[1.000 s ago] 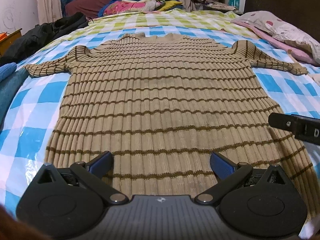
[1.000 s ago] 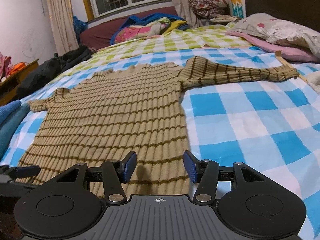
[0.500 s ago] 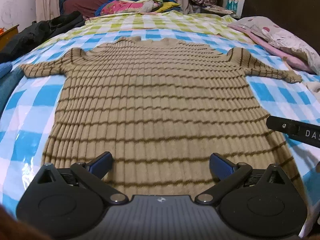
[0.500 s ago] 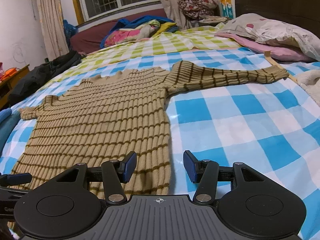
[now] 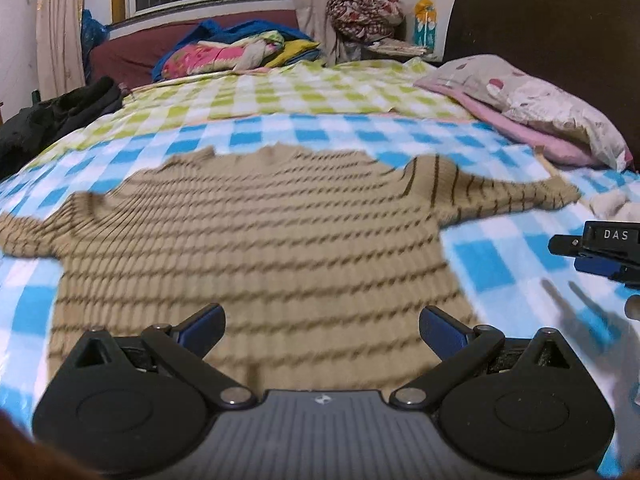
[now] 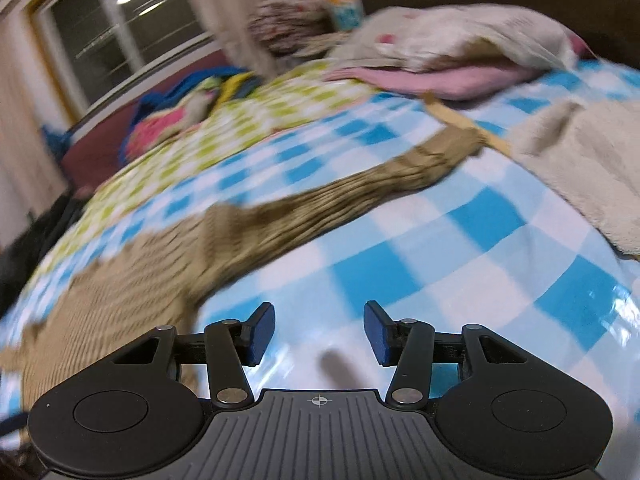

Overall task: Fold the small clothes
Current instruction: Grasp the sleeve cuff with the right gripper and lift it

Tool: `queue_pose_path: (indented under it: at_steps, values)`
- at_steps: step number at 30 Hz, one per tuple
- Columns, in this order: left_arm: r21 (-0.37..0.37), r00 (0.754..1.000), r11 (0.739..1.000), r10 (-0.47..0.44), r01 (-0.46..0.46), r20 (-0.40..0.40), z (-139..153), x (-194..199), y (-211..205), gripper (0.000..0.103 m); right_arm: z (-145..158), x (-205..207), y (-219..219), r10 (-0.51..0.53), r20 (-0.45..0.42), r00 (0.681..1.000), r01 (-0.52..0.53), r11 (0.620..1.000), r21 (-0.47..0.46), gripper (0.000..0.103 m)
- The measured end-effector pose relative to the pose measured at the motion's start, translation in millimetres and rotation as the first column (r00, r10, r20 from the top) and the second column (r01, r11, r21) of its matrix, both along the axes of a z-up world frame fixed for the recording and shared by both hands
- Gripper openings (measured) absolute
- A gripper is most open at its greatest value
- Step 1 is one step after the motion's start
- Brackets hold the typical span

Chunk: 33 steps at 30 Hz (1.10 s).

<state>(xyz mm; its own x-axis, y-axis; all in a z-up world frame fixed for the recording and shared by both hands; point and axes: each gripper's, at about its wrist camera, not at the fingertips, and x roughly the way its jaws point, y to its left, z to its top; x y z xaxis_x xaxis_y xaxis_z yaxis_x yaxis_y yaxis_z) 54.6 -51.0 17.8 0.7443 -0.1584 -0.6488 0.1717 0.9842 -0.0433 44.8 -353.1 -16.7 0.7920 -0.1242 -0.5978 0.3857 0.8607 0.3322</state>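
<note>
2 open grippers above sweater.

Blur: tan ribbed knit sweater with brown stripes is smearing in both views | Hidden: its hem is lying behind the left gripper | Cut off: right gripper is running past frame edge

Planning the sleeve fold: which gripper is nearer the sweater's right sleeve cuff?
Right. The right gripper hovers over bare sheet, facing the cuff; the left gripper sits over the sweater's hem.
</note>
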Motion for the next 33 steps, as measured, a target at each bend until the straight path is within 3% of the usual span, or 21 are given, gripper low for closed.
queue_pose_path:
  at_steps: [7,13,17,24,26,27,28,30,33]
  values:
    - [0.024,0.997,0.998,-0.059,0.058,0.043,-2.8,49.5,-56.5,0.103,-7.8,36.7,-64.2,-0.140,0.034,0.990,0.136,0.986,0.091,0.047]
    - [0.034,0.994,0.997,-0.070,0.068,0.084,-8.9,80.0,-88.3,0.103,-19.1,64.8,-122.6,-0.277,0.054,0.959,0.266,0.950,0.163,0.048]
    - [0.037,0.993,0.999,-0.027,0.023,0.112,-14.1,96.8,-91.1,0.103,-30.4,72.3,-151.3,-0.336,0.078,0.939,0.309,0.919,0.245,0.047]
    - [0.036,0.997,0.999,0.024,-0.027,0.076,-27.5,105.7,-76.4,0.103,-32.4,94.3,-155.0,-0.336,0.093,0.937,0.313,0.929,0.199,0.047]
    - [0.029,0.997,0.999,0.025,-0.027,0.067,-29.5,103.6,-72.5,0.103,-31.9,100.0,-151.0,-0.321,0.093,0.942,0.303,0.938,0.169,0.043]
    - [0.030,0.998,0.999,0.023,-0.025,0.066,-29.9,101.2,-70.8,0.103,-31.3,101.5,-150.9,-0.319,0.094,0.943,0.300,0.938,0.171,0.032]
    - [0.032,0.998,0.999,0.020,-0.023,0.066,-29.6,99.1,-69.1,0.103,-32.4,103.1,-152.3,-0.318,0.097,0.943,0.295,0.936,0.193,0.014]
    - [0.035,0.998,0.999,0.016,-0.019,0.066,-28.2,94.9,-64.9,0.103,-35.7,101.2,-156.5,-0.313,0.108,0.944,0.277,0.925,0.259,0.010]
    - [0.022,0.997,1.000,0.018,-0.020,0.070,-22.1,88.6,-56.1,0.103,-26.1,95.1,-153.6,-0.312,0.161,0.936,0.261,0.924,0.278,0.008]
